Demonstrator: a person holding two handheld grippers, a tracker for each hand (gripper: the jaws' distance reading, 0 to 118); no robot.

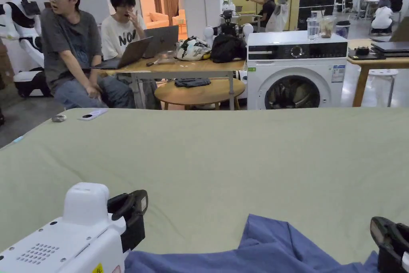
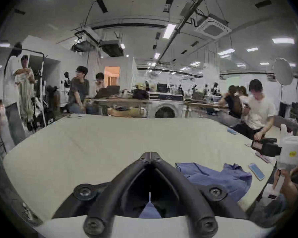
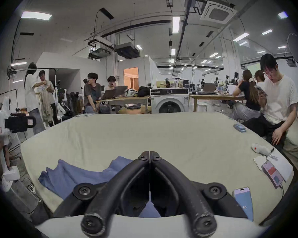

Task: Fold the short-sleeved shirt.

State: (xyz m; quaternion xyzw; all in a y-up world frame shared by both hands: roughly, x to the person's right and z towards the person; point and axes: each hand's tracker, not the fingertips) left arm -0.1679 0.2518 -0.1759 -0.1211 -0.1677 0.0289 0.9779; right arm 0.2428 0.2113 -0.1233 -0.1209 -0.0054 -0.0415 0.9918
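The crumpled blue fabric short-sleeved shirt lies at the near edge of the pale green cloth-covered tabletop. Left hand-held gripper and right hand-held gripper both have jaws closed tip to tip, empty, seemingly poised above the shirt to spread it.

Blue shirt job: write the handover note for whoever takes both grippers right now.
Left gripper: jaws shut, nothing between the tips, held above the bed.
Right gripper: the same, jaws shut on nothing.
Blue shirt: lies crumpled at the near edge of the green sheet, between and below the two grippers.
Two phones lie on the sheet to the right of the shirt.
Done: no fold visible.
Left: spread the shirt flat, then fold it.
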